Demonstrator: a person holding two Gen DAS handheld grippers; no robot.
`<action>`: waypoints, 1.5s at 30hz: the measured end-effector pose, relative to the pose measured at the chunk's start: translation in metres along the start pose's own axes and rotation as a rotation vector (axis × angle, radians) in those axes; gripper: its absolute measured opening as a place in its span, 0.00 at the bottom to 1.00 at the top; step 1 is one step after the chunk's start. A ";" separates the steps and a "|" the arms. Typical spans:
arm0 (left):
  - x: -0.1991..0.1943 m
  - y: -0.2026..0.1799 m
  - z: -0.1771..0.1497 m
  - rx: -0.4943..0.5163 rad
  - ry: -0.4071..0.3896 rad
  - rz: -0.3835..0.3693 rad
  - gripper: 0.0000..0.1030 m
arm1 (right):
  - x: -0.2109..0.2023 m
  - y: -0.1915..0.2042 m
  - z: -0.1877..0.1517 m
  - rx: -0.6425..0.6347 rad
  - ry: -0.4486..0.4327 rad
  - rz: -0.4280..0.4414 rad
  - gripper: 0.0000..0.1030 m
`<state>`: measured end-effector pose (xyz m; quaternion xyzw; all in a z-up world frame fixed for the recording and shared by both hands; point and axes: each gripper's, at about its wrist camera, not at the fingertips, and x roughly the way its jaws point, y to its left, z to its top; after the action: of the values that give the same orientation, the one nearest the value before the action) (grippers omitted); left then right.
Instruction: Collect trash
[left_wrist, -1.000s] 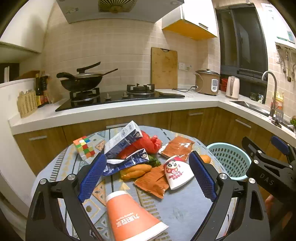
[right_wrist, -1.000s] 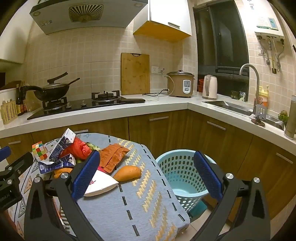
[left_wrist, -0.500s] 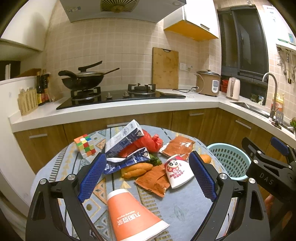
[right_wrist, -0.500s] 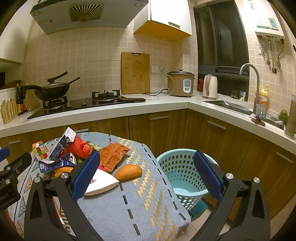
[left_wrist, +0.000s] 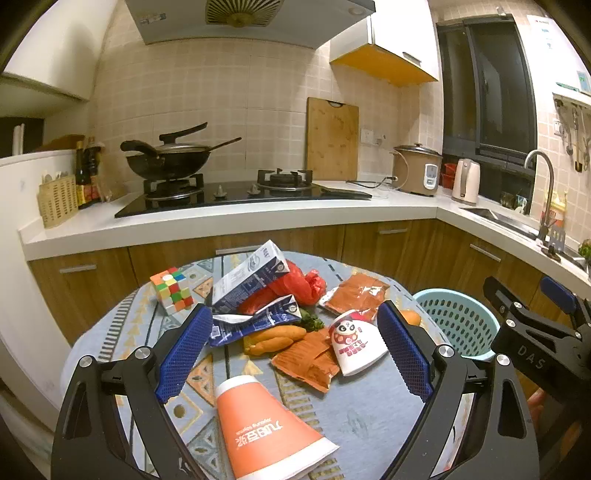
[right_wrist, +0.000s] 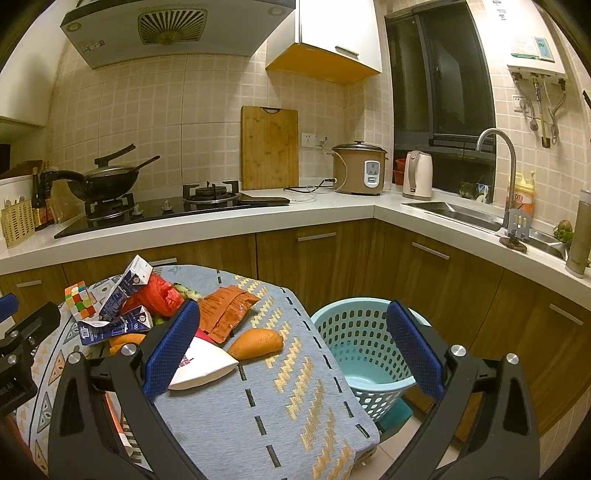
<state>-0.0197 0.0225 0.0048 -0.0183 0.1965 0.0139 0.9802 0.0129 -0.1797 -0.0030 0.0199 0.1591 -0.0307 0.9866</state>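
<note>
Trash lies on a patterned table (left_wrist: 369, 417): an orange paper cup (left_wrist: 266, 432) on its side nearest me, a white panda cup (left_wrist: 354, 343), orange wrappers (left_wrist: 306, 360), two blue milk cartons (left_wrist: 251, 280), a red plastic bag (left_wrist: 295, 284). A light blue basket (right_wrist: 362, 347) stands on the floor right of the table. My left gripper (left_wrist: 293, 354) is open above the near table edge, empty. My right gripper (right_wrist: 291, 347) is open and empty, over the table's right edge by the basket.
A Rubik's cube (left_wrist: 171, 290), carrots (left_wrist: 273, 338) and an orange sweet potato (right_wrist: 256, 343) lie among the trash. Wooden cabinets and a white counter with stove, wok (left_wrist: 166, 158), rice cooker (right_wrist: 360, 170) and sink (right_wrist: 461, 214) stand behind.
Both views have shifted slightly; the left gripper has drifted a little back and up from the table. Nothing was grasped or moved.
</note>
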 end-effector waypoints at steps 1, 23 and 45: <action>-0.001 0.001 0.000 -0.001 -0.001 0.000 0.86 | -0.001 0.000 0.000 0.000 -0.001 0.000 0.94; -0.010 0.003 0.000 -0.003 -0.009 -0.008 0.86 | -0.009 0.003 0.004 -0.006 -0.012 -0.008 0.94; 0.024 0.052 -0.056 -0.105 0.215 -0.043 0.88 | 0.018 0.013 -0.016 -0.072 0.072 0.050 0.33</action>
<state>-0.0211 0.0721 -0.0577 -0.0751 0.2990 0.0010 0.9513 0.0263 -0.1672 -0.0236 -0.0107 0.1948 0.0002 0.9808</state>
